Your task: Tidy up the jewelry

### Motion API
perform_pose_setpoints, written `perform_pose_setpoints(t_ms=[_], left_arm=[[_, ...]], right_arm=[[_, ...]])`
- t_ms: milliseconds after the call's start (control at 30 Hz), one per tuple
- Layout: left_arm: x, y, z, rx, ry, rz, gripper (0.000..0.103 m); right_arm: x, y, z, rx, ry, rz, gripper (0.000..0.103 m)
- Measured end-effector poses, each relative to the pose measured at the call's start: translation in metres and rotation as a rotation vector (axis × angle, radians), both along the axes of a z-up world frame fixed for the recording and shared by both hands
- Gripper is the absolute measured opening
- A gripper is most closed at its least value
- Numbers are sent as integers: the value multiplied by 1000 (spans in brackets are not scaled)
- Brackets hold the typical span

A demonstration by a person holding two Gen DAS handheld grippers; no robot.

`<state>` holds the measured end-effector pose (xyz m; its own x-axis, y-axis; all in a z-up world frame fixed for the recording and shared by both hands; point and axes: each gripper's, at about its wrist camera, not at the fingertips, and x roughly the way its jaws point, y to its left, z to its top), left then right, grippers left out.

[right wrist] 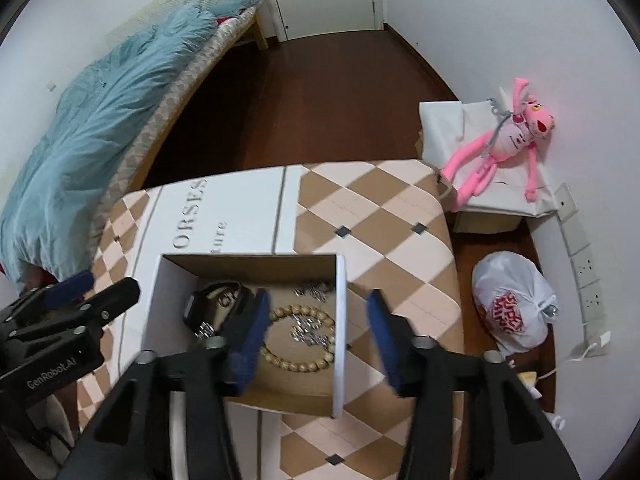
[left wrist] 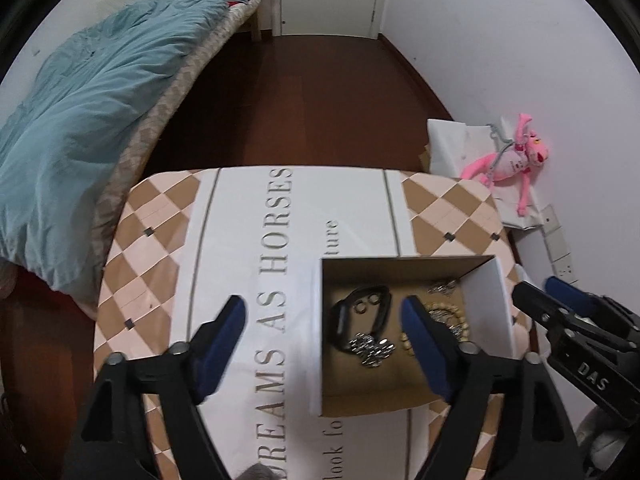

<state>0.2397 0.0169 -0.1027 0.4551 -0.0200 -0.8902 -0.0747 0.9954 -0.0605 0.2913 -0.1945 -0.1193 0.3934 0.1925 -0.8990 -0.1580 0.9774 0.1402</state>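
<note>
Two grippers are hanging over one open cardboard box [left wrist: 412,264], and each is straddling a side wall of it. The left gripper [left wrist: 326,344] is standing released, with one blue pad over the printed cloth of the desk [left wrist: 160,240] and the other inside the box, above the jewelry; nothing is being pinched between them. The right gripper [right wrist: 316,340] is also released, with its left pad over the bead bracelet [right wrist: 298,340] and its right pad outside the white right wall.

As a judgement, the risk is lying in those walls. If either gripper is closing or dropping from here, it is likely catching thin cardboard rather than a piece of jewelry, and the light box could be sliding or tipping on the smooth cloth. Both tools are also working close together, so they could be knocking one another.

Inside the box, all the pieces are sharing a single undivided floor. A black watch [left wrist: 360,312] is lying at the left with small rings [left wrist: 368,304] inside its strap loop. Silver chain pieces [left wrist: 370,348] are lying near it, more silver links [right wrist: 316,292] are sitting at the far right corner, and another silver cluster [right wrist: 310,330] is resting within the bead bracelet. Fine chains lying this close could be tangling when one is lifted.
</note>
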Motion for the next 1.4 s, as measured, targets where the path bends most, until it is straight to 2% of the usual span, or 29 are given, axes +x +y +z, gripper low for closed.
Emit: perform_pose_setpoints(t_ms=[133,200,367,500,700,833,967,1167,1400], left_arm=[[-11,1,-7,23,-3,2,98],[-16,0,-11,30,1,-5,99],[-29,-3,-18,72,1,-2,100],[-39,-4,-13,74,-6,0,100],[-64,-4,9,67,-31,19,100],[-86,-4,35,66,-67,35,100],[-115,-5,68,81,-125,51,100],[-157,-10,114,78,-190,37,100],[-199,-16,158,97,-270,25,100]], right_arm=[[-10,-1,-7,-81,-2,-10,94],[-15,-1,-11,-118,5,-22,102],[-32,-5,-18,-171,-2,-43,102],[-41,-8,-15,-175,0,-56,102],[-66,-12,9,-180,-32,-67,102],[-89,-13,37,-176,-72,-73,102],[-117,-17,77,-161,-134,-79,102],[-162,-24,136,-148,-224,-91,103],[-210,-32,187,-144,-301,-106,103]])
